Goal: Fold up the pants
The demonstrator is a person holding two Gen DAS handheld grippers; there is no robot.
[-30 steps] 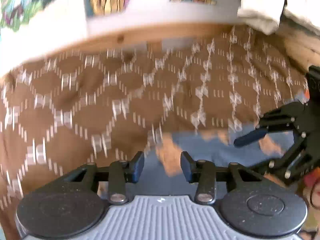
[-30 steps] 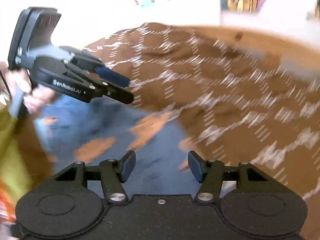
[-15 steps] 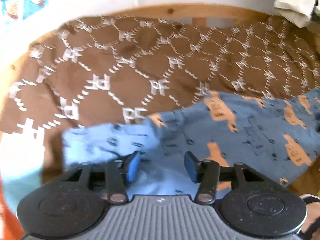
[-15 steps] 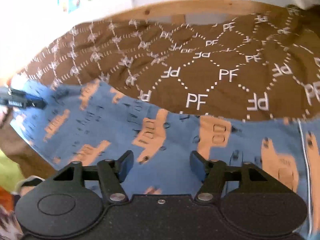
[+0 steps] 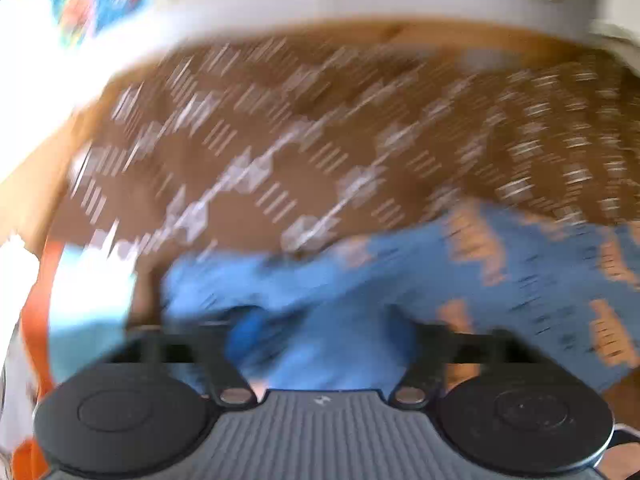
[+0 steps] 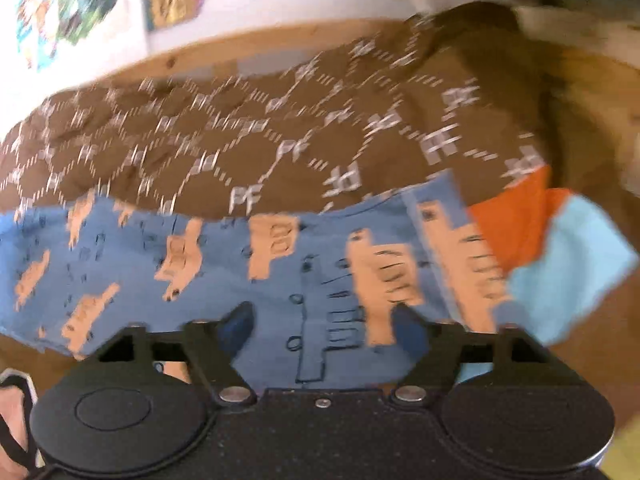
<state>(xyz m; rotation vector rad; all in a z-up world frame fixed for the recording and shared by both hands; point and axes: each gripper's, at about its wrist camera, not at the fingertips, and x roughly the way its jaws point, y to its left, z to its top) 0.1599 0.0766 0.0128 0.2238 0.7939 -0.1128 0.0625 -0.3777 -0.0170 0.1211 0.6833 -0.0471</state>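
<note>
Since a second ago both grippers have swung over the pants [image 6: 248, 280]. Left gripper [image 5: 324, 332] and right gripper [image 6: 324, 328] jaws are opening, pinching nothing. Pants lie along the near edge of the brown "PF" bedspread [image 6: 248, 152].

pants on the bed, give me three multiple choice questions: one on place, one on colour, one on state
1. Where do the pants lie?
A. on the brown blanket
B. on a chair
C. in a basket

2. What colour are the pants?
A. green with stripes
B. blue with orange shapes
C. plain white

3. How do the right tongs stand?
A. clamped on the blanket
B. pinching a sock
C. apart, opening, over the pants

Answers: 1 A, blanket shows behind them. 2 B, right wrist view shows the print. 3 C, pads stand apart.
</note>
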